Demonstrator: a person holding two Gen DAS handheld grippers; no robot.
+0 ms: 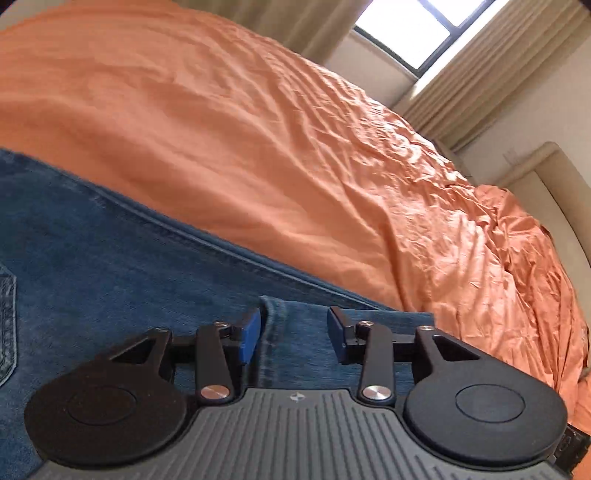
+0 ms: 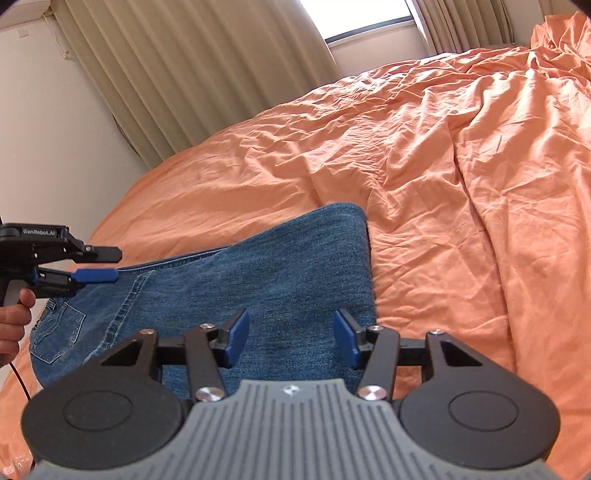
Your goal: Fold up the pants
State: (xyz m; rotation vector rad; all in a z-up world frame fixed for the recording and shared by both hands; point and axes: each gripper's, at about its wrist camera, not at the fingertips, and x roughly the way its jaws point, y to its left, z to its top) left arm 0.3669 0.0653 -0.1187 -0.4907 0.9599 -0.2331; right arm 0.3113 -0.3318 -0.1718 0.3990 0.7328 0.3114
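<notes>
1. Left tongs (image 1: 293, 332) spread apart, gripping nothing; blue pads either side of a raised denim seam, low over the jeans (image 1: 92, 266) near their edge; seen side-on from the right wrist view (image 2: 99, 264), both fingers parted above the waist end.
2. Right tongs (image 2: 291, 338) likewise parted and holding nothing; poised over the middle of the folded jeans (image 2: 258, 280), contact with the cloth impossible to tell.
3. Judged well along: jeans lying on the bed in a compact stack, rounded fold edge (image 2: 364, 258) on the right side, back pocket (image 2: 59, 332) face up at the left; seemingly one leg over the other and then doubled over; perhaps one more fold or a smoothing pass left, possibly none.
4. Denim mid-blue, heavy, finely mottled weave; thick stitched seams and a doubled hem ridge; fold edge plump rather than creased, likely to hold its shape once laid.
5. Orange bedsheet (image 2: 461, 184) thin, matte, heavily wrinkled, bunched toward the far corner; soft footing, so likely to drag along with any tug.
6. Beyond: pleated beige curtains (image 2: 192, 74), bright window (image 1: 410, 29), pale walls.
</notes>
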